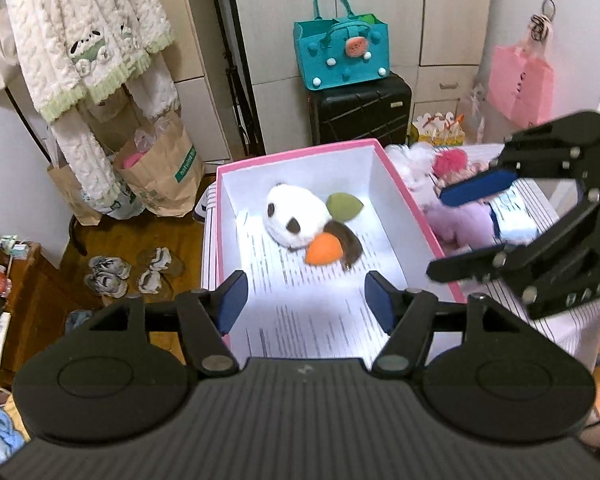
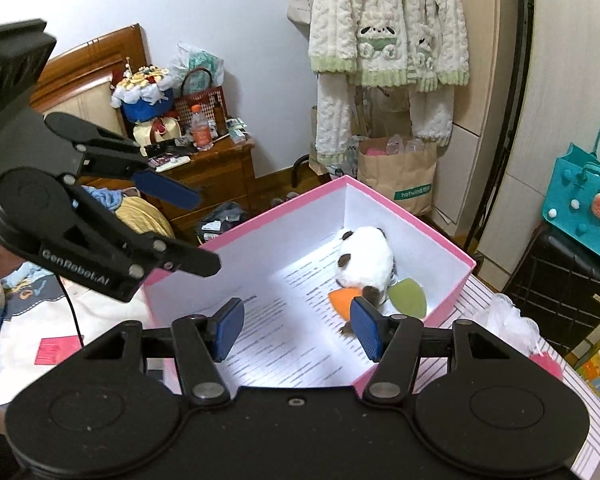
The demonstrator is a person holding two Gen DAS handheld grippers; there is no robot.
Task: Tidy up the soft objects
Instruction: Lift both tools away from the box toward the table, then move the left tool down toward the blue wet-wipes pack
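Note:
A pink box (image 1: 404, 188) with a white inside holds a white plush panda (image 1: 296, 216), an orange soft piece (image 1: 324, 254) and a green soft piece (image 1: 342, 207). My left gripper (image 1: 306, 302) is open and empty over the box's near end. My right gripper (image 1: 444, 232) is open and empty to the right of the box, above a purple plush (image 1: 460, 224) and a pink pompom (image 1: 450, 160). In the right wrist view the right gripper (image 2: 296, 326) hovers over the box (image 2: 448, 280) near the panda (image 2: 366, 260); the left gripper (image 2: 208, 232) is at its left.
A black suitcase (image 1: 360, 114) with a teal bag (image 1: 342, 54) stands behind the box. Paper bags (image 1: 160, 176) and shoes (image 1: 128, 272) are on the floor at left. A wooden nightstand (image 2: 216, 172) with clutter stands by the bed.

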